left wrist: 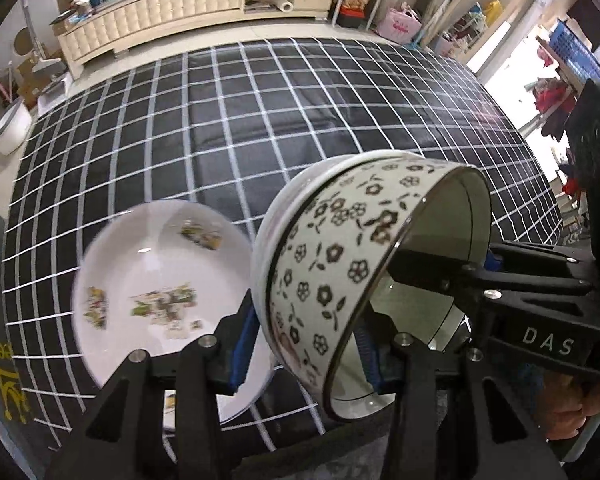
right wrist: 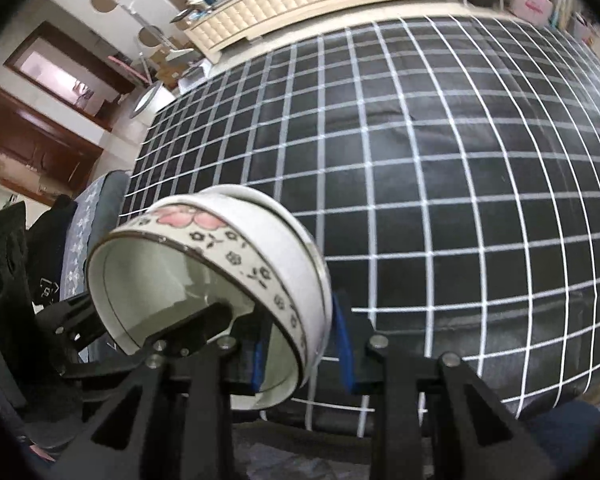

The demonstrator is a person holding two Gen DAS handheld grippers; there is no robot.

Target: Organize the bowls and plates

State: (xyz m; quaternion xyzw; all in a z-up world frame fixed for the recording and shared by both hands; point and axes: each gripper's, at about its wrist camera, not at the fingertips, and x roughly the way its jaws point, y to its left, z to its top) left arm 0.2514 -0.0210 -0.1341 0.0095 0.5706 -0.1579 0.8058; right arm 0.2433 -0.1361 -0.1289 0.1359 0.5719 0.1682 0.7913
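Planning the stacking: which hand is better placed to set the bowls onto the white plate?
Probably left: the plate lies just beside the left gripper, gripping the bowls; the right view shows no plate.

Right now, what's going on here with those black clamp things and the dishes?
A person is tidying dishes with a hand-held tool in each hand. Both tools grip the same stack of bowls, tipped on its side above the black checked tablecloth. The left tool pinches the wall near the rim, while the right tool clamps the opposite side. A white plate with small printed pictures lies on the cloth beside the bowls.
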